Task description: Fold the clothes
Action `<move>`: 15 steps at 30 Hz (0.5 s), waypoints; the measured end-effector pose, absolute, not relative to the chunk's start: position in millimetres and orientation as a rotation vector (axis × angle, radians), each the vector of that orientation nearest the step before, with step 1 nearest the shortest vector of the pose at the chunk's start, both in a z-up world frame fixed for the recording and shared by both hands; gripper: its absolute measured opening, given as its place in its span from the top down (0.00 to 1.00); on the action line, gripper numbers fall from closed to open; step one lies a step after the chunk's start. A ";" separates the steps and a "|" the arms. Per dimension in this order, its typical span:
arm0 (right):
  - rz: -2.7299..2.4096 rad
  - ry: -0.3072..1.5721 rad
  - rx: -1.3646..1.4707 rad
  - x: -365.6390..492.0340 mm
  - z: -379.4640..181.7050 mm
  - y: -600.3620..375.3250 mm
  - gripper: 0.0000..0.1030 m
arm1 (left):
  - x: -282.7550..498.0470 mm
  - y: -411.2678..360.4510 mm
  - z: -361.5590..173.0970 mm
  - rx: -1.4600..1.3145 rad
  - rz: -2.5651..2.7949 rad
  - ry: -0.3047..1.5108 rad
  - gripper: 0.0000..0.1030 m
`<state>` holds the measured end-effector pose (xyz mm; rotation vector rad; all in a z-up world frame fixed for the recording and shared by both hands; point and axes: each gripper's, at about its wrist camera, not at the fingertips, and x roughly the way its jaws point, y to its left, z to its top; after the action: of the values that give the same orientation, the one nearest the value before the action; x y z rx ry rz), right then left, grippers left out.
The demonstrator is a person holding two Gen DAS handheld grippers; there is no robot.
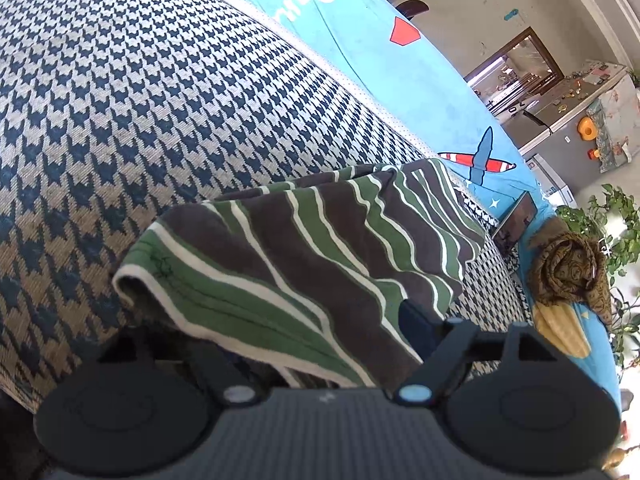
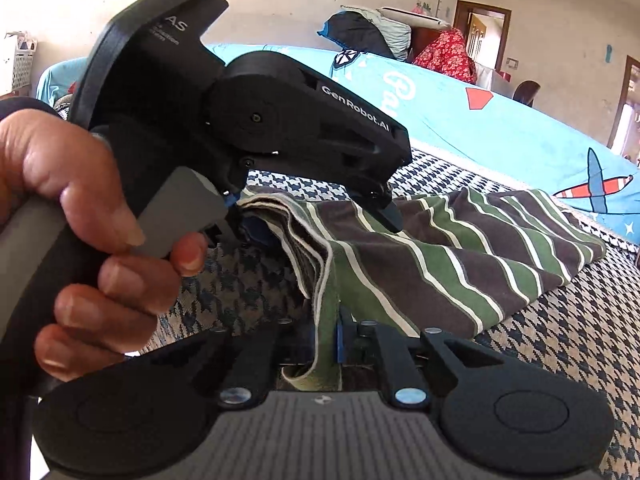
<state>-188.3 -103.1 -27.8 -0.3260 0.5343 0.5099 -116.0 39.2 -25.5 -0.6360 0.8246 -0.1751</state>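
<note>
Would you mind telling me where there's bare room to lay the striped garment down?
The houndstooth cover lies bare left of the striped garment up to the blue sheet. It is crowded near the brown bundle and at the left gripper.

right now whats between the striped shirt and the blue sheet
Only a strip of houndstooth cover; nothing else lies between the striped shirt and the blue sheet. The right wrist view shows it best.

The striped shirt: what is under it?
Under the striped shirt lies the houndstooth cover. Both grippers, left and right, hold its edge. Anything beneath its middle is hidden.
</note>
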 end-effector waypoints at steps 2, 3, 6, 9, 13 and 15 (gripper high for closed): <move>0.511 0.539 -0.316 -187.1 -27.2 -104.2 0.90 | -113.9 34.1 -22.3 -0.558 -0.154 0.825 0.56; 0.515 0.545 -0.308 -186.5 -27.0 -104.7 0.90 | -112.9 33.7 -21.8 -0.536 -0.144 0.826 0.62; 0.543 0.565 -0.280 -185.4 -25.6 -103.7 0.91 | -112.3 41.5 -22.8 -0.548 -0.125 0.823 0.77; 0.559 0.563 -0.289 -187.6 -23.4 -96.7 0.92 | -113.7 48.6 -21.5 -0.540 -0.104 0.810 0.84; 0.571 0.571 -0.288 -188.0 -19.4 -86.7 0.92 | -114.3 60.3 -15.8 -0.527 -0.070 0.788 0.85; 0.588 0.598 -0.246 -182.9 -15.5 -82.8 0.92 | -112.5 68.3 -10.9 -0.517 -0.057 0.783 0.85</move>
<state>-182.9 -82.8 -15.5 -0.2462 0.5982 0.5877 -112.5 68.3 -10.9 -0.5167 0.7826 -0.0571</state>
